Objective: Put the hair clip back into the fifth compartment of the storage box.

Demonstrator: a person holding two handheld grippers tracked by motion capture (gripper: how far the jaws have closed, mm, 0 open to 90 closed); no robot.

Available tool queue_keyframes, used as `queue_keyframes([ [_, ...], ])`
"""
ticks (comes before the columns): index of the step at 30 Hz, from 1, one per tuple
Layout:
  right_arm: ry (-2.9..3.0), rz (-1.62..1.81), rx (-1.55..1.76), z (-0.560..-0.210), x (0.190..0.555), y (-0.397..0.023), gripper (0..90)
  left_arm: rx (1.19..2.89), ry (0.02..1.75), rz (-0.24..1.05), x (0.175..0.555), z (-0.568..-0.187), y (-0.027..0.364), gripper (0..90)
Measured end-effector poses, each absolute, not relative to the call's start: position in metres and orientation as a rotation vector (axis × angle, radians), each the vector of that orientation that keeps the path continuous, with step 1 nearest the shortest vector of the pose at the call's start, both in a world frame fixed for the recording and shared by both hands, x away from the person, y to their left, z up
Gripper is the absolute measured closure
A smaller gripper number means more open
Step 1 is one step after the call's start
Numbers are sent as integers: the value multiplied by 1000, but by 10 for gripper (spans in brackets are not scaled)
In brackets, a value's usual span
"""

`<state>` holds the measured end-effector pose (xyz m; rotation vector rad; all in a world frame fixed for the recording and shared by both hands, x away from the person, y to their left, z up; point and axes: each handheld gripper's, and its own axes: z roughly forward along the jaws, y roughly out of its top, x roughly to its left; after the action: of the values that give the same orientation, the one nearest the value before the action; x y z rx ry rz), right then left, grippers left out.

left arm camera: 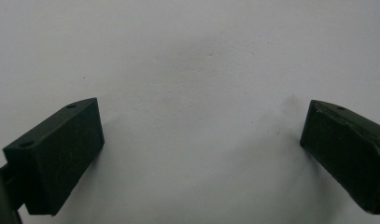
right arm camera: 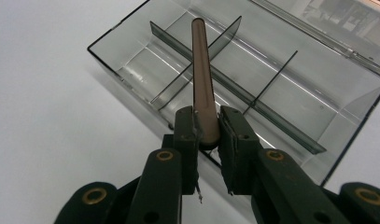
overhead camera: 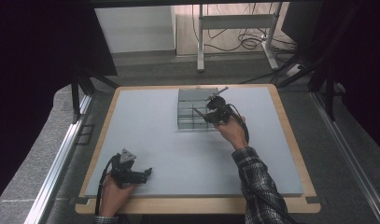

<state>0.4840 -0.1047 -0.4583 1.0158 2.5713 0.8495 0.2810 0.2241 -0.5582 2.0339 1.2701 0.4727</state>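
Note:
A clear smoky plastic organiser box (overhead camera: 192, 107) (right arm camera: 290, 100) with thin dividers and an open lid stands at the back middle of the grey mat. My right gripper (overhead camera: 214, 112) (right arm camera: 207, 133) is shut on a slim brownish stick (right arm camera: 201, 74) that points up and away over the box's compartments; in the high view the stick (overhead camera: 217, 93) juts up from the jaws at the box's right side. My left gripper (overhead camera: 140, 175) (left arm camera: 201, 140) rests near the mat's front left, jaws wide open over bare mat, holding nothing.
The grey mat (overhead camera: 169, 154) covers a wooden-edged table (overhead camera: 290, 140). Aluminium rails (overhead camera: 57, 163) run along both sides. A white desk frame with cables (overhead camera: 234, 28) stands on the floor behind the table.

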Motion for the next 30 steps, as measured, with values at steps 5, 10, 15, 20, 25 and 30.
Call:
queue_keyframes([
  [5,2572,846,1019,-464,491,-99,762,2034,1270,472,281,-558,224,0],
  [10,2578,834,1021,-472,497,-94,763,2034,1270,473,281,-558,224,0],
  [15,2584,816,1017,-478,502,-91,762,2035,1269,473,281,-558,224,0],
  [20,2597,788,1018,-485,506,-88,762,2034,1270,472,281,-558,224,0],
  [25,2609,769,1031,-492,510,-84,761,2034,1270,473,281,-558,224,0],
  [30,2625,746,1027,-497,513,-83,753,2031,1271,472,281,-558,224,0],
])
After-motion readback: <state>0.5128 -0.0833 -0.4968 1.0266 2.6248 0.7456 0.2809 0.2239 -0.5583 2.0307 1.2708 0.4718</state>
